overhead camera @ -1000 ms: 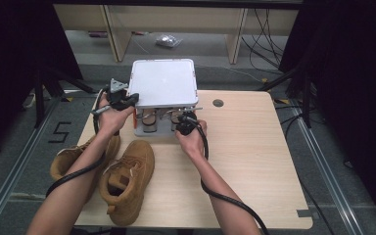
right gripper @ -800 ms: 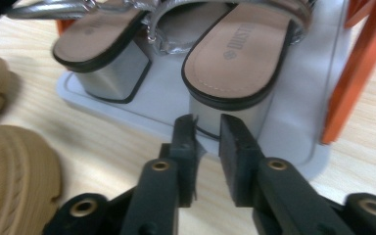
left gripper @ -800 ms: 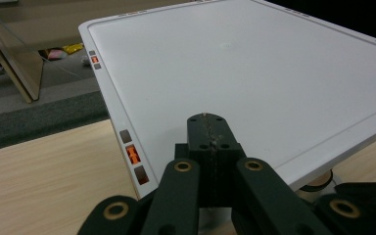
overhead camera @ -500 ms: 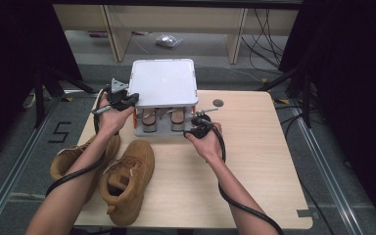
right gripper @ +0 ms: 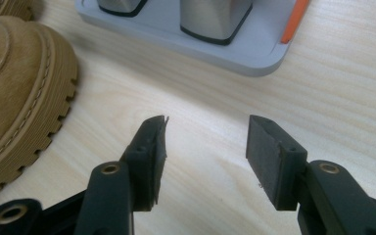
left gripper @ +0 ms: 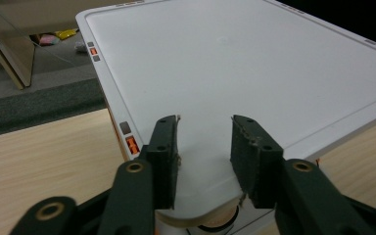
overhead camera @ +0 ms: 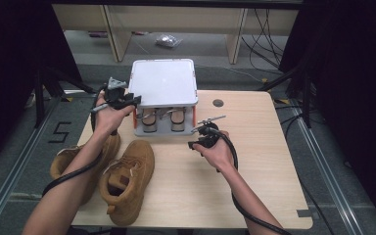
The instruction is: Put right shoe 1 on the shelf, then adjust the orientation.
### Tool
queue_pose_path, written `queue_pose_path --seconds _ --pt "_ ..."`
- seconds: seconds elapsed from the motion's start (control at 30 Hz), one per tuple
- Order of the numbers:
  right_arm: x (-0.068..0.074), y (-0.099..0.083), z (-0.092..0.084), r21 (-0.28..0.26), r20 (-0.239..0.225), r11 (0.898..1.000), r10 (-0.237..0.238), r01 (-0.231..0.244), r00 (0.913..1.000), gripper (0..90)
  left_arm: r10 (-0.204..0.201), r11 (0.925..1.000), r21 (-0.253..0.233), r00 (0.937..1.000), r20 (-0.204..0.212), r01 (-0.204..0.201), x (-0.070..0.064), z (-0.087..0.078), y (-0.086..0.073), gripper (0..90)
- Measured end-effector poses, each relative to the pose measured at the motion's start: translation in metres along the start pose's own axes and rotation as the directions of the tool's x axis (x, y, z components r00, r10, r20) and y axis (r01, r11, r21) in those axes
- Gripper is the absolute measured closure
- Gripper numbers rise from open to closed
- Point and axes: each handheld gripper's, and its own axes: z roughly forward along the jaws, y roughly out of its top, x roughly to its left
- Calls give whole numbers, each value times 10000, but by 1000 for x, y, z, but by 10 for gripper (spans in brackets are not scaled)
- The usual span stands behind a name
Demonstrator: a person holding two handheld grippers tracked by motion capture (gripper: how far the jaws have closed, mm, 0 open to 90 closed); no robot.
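bare table [overhead camera: 254, 161] right, boots [overhead camera: 127, 181] left

The white box-like device [overhead camera: 164, 84] stands at the far middle of the table [overhead camera: 269, 161]; two boots [overhead camera: 127, 181] lie near-left of it, side by side; the left gripper [overhead camera: 127, 101] hovers at its left corner; the right gripper [overhead camera: 201, 133] sits near-right of it.

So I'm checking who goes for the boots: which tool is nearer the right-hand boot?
Right. The right tool hovers open over bare table just right of the boot, whose toe shows beside its jaws. The left tool is farther back, open over the white device's corner.
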Motion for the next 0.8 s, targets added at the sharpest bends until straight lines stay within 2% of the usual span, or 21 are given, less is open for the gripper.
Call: queue_pose_path --seconds 0.13,0.23,0.33,0.4,0.43,0.5,0.53,0.57,0.6,0.63,0.8 --pt "3 -4 -5 24 -22 9997 -236 236 9997 496 -132 9999 27 9999 28 132 1 -14 3 484" --pt "6 -7 -9 -22 -68 9998 -203 203 9998 496 -144 9995 265 9999 -40 145 5 -27 4 411" --pt "4 -9 -12 -28 -91 9992 -405 405 9991 492 -206 9988 447 9997 -149 213 12 -38 1 350" --pt "4 -10 -13 -16 -153 9996 -295 295 9994 487 -115 9984 560 9998 -147 123 19 -44 -3 332" --pt "3 -11 -14 -68 -115 9988 -481 481 9988 485 -158 9979 622 9997 -164 168 21 -47 -6 318" --pt "1 -13 -15 -45 -93 9993 -379 378 9992 482 -181 9973 708 9994 -287 201 28 -53 -9 311" --pt "2 -14 -15 -110 -63 9998 -179 178 9998 480 -323 9972 658 9989 -327 344 30 -54 -11 309" --pt "2 -15 -16 -19 -56 9999 -147 147 9999 478 -392 9971 647 9987 -338 413 33 -56 -13 305" --pt "-1 -16 -16 -52 8 9992 -397 397 9992 477 -448 9967 666 9984 -331 469 35 -58 -14 304" --pt "-1 -17 -17 -30 -26 9997 -229 229 9997 477 -477 9967 641 9982 -359 499 36 -60 -15 302" --pt "-5 -21 -21 -18 72 9996 -279 279 9996 473 -353 9963 767 9983 -466 388 42 -76 -21 314"
